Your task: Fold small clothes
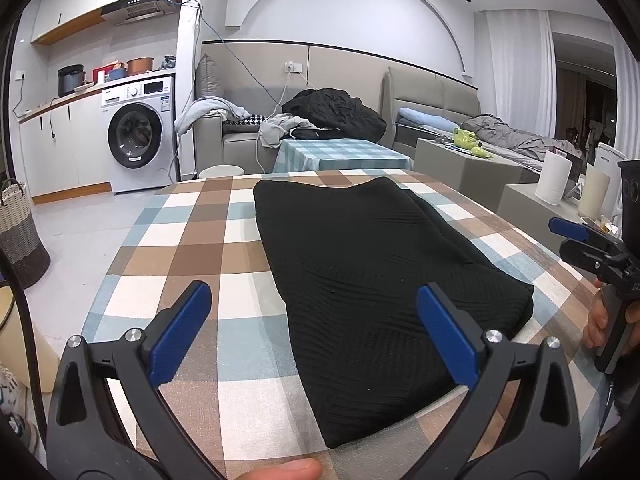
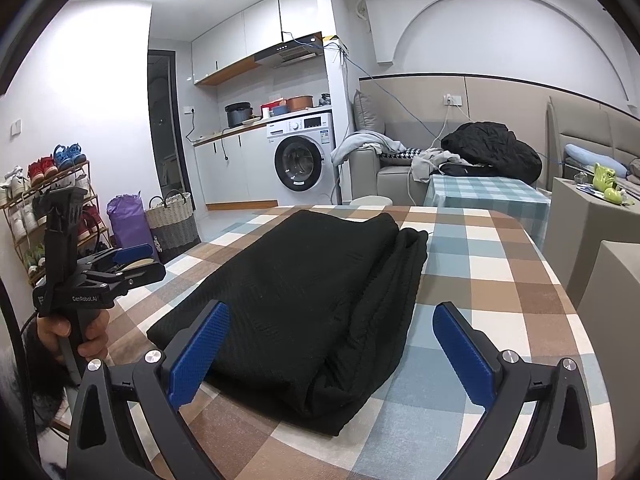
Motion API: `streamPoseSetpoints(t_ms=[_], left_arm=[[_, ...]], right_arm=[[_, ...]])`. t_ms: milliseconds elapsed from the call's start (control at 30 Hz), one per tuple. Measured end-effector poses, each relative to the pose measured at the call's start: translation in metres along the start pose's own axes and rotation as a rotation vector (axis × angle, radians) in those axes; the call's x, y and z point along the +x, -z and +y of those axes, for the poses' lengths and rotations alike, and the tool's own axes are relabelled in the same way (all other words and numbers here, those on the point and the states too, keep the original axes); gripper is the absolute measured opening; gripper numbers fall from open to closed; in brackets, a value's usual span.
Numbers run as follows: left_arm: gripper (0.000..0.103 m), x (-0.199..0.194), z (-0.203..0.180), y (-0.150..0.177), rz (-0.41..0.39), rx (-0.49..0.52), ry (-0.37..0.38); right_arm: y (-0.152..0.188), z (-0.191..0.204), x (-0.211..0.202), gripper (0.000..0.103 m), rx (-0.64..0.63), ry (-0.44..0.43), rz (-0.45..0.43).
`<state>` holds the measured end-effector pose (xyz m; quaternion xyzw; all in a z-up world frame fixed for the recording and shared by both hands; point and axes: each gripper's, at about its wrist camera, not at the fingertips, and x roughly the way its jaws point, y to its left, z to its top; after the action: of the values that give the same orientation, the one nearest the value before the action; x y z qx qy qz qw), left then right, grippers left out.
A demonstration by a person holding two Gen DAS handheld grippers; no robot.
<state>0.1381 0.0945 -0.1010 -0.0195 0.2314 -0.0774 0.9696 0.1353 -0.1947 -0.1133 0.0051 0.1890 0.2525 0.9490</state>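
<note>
two grippers are with us over the desk, and both hold nothing. our left gripper has its jaws spread wide; the blue pads stand apart above the near edge of the desk, and the near end of the black garment shows between them. we cannot tell if the pads touch the cloth or hang a little above it. our right gripper is also spread wide, and its two blue pads stand on both sides of the near end of the same garment.

the black garment is a ribbed knit piece, already folded into a long flat rectangle. it lies in the middle of the checked cloth of the desk and runs from the near edge toward the far edge. along its right side, in the right wrist view, a second layer comes out a little from under the top layer.

in the left wrist view, we see the right gripper at the right edge of the desk, held by a hand. in the right wrist view the left gripper shows at the left edge, held by the other hand.

behind the desk stand a washing machine and a sofa with clothes on it.
</note>
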Motion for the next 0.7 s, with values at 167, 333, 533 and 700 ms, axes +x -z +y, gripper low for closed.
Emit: streamPoseSetpoints(t_ms=[167,333,533,700], left_arm=[[0.102,0.0001,-0.0001,0.0000,0.000,0.000,-0.001],[0.102,0.0003,0.0004,-0.0001,0.000,0.001,0.002],[0.102,0.0013,-0.0004,-0.0006,-0.002,0.008,0.002],[0.102,0.0011,-0.0001,-0.0007,-0.001,0.006,0.005]], right_arm=[[0.0001,0.0009,-0.0009,0.103,0.001,0.006,0.000],[0.0001,0.0010,-0.0010,0.103,0.000,0.006,-0.001],[0.0000,0.0007,-0.0007,0.103,0.001,0.004,0.001],[0.0000,0.0008,-0.0007,0.103,0.001,0.004,0.002]])
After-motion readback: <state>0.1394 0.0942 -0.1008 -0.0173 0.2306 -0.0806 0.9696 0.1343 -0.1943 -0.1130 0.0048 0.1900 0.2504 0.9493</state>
